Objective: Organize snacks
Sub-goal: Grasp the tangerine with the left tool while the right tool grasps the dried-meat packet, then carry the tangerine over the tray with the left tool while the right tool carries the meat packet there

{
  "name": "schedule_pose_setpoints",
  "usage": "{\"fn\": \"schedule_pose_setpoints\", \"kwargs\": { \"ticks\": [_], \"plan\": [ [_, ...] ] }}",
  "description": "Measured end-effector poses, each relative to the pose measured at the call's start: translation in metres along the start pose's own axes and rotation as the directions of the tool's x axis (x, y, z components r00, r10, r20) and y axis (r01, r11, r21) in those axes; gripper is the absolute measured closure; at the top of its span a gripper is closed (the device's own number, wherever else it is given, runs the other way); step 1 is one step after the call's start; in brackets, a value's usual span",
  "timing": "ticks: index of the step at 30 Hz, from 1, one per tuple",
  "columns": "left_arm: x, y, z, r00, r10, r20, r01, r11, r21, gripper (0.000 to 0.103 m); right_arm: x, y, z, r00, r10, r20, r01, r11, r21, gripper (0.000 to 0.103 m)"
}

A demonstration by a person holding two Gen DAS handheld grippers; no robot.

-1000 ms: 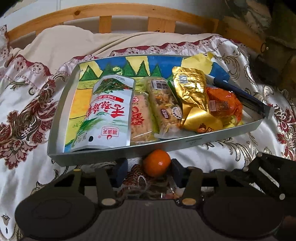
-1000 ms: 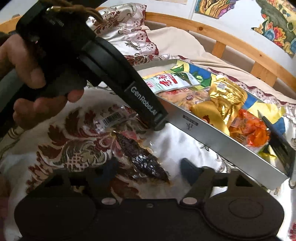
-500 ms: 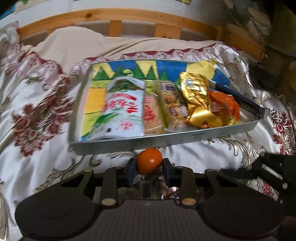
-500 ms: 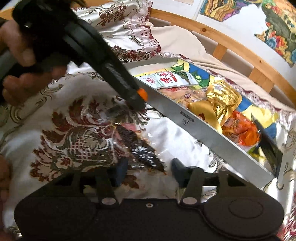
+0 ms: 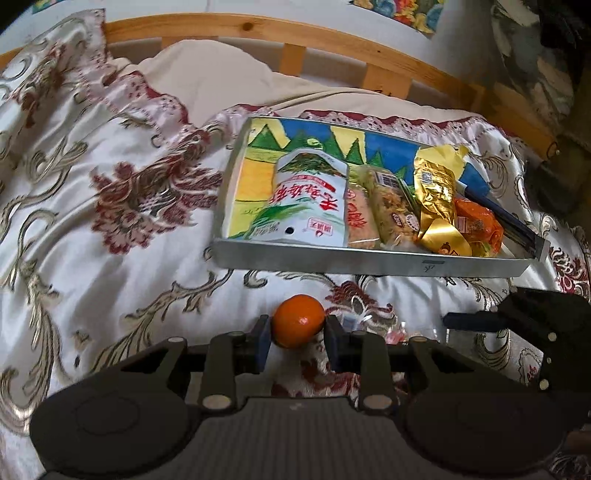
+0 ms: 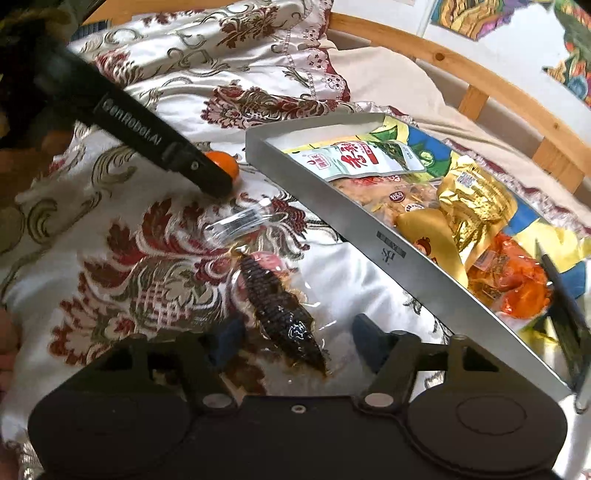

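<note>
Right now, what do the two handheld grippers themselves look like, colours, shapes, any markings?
Both are matte black. The left gripper has round side housings, a ribbed centre plate, silver pivot pins and dark blue pads. The right gripper looks the same but with a smooth centre. Seen from the right wrist view, the left gripper's arm carries white GenRobot.AI lettering.

Bed with a brocade cover under a curved wooden rail

Ahead of the tongs spreads a satin bedspread [image 5: 110, 192] with dark red and gold flowers; beyond it a cream pillow [image 5: 221, 81], a curved wooden headboard [image 5: 332, 40], and a white wall [image 6: 517, 48] hung with colourful paintings [image 6: 476, 14].
</note>
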State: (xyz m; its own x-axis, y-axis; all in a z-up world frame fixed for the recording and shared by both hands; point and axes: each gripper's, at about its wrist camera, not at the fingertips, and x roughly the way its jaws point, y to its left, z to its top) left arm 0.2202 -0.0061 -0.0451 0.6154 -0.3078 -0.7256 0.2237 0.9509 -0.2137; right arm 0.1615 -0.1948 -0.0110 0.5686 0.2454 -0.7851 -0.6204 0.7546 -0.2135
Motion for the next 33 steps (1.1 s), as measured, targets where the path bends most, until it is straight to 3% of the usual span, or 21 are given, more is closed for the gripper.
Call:
{"fn": "schedule_pose_setpoints", "kwargs": {
  "ticks": [3,13,19,33],
  "plan": [
    [-0.006,0.000,-0.006,1.000,0.013,0.006,-0.012,1.000,-0.012,0.069,-0.007,0.008,-0.003,0.999,-0.043,-0.019,0.044,0.998,0.042,0.048],
    [-0.020,-0.007,-0.030,1.000,0.009,-0.004,-0.009,0.999,-0.046,0.069,-0.026,0.019,-0.015,0.989,-0.144,-0.046,0.151,0.953,0.264,0.051],
    [-0.021,-0.017,-0.037,1.000,0.026,0.007,-0.026,1.000,-0.009,0.069,-0.034,0.029,-0.023,0.981,-0.196,-0.009,0.192,0.945,0.264,0.052],
    [-0.038,-0.029,-0.039,0.999,-0.005,0.048,0.005,1.000,-0.001,0.069,-0.064,0.044,-0.022,0.960,-0.276,0.038,0.258,0.932,0.253,0.053]
  ]
}}
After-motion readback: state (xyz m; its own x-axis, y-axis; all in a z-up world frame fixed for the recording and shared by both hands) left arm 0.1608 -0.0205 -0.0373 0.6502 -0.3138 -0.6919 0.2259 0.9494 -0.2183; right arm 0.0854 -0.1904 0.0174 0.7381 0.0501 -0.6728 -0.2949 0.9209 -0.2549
